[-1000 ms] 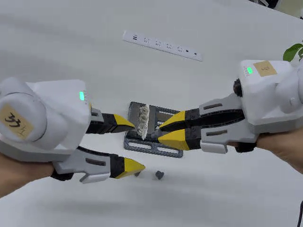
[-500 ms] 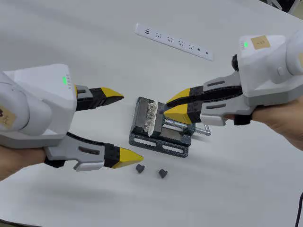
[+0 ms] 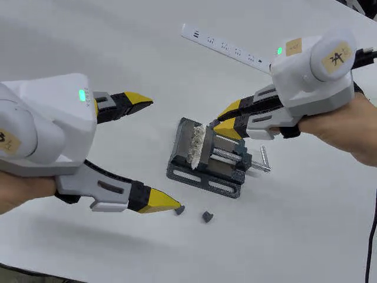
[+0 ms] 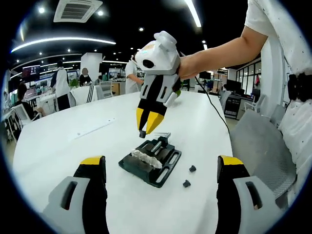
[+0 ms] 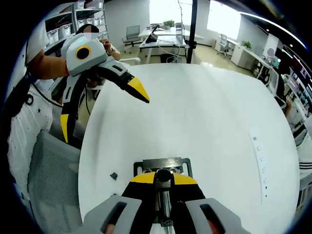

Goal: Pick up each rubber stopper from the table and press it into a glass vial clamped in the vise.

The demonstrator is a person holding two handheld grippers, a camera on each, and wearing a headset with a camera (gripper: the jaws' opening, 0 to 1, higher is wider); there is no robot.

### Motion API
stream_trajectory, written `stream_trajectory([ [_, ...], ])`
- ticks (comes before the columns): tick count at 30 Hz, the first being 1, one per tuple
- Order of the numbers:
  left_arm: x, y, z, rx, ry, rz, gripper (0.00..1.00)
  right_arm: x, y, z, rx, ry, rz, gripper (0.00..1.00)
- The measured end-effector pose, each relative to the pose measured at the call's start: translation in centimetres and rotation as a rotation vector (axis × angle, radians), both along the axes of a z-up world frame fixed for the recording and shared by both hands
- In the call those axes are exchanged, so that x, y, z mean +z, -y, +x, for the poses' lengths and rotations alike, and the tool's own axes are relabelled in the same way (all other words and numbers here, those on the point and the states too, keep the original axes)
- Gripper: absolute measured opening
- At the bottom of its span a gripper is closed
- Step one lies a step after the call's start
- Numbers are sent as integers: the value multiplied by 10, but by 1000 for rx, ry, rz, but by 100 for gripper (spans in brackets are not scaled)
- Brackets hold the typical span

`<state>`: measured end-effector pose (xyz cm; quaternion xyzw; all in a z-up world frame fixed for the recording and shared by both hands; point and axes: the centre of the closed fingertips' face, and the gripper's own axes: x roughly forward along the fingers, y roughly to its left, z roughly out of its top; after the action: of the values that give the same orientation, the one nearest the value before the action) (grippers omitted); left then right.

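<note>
White worktop (image 3: 70,35) stretches across a bright open office. Nearest the person, the left tongs (image 3: 156,153) are spread wide and hold nothing. Their lower yellow tip is just beside a loose stopper (image 3: 179,209) lying on the worktop, with a second stopper (image 3: 207,217) near it. Beyond these stands the dark vise (image 3: 206,171), with a row of glass vials (image 3: 196,143) clamped upright in it and its screw handle pointing toward the person's right. Above the vise and clear of it, the right tongs (image 3: 217,121) are pressed together on a small dark rubber stopper (image 5: 163,176), the tips near the vials. Farthest off, a white power strip (image 3: 230,47) lies on the worktop.
</note>
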<state>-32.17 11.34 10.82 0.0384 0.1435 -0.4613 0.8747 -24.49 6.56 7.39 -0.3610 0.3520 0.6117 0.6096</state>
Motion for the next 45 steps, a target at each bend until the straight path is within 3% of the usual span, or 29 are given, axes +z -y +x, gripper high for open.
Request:
stream_trajectory([
  [12,-9,1,-7,-10,-14,-14,96,-30,-6,10,62,23,-101,5],
  [25,-8,0,-7,-8,-11,-34,96,-40,-5,14,108,37,-159,5],
  [45,-8,4,-9,-18,-11,-48,95,-47,-5,14,134,43,-194,5],
])
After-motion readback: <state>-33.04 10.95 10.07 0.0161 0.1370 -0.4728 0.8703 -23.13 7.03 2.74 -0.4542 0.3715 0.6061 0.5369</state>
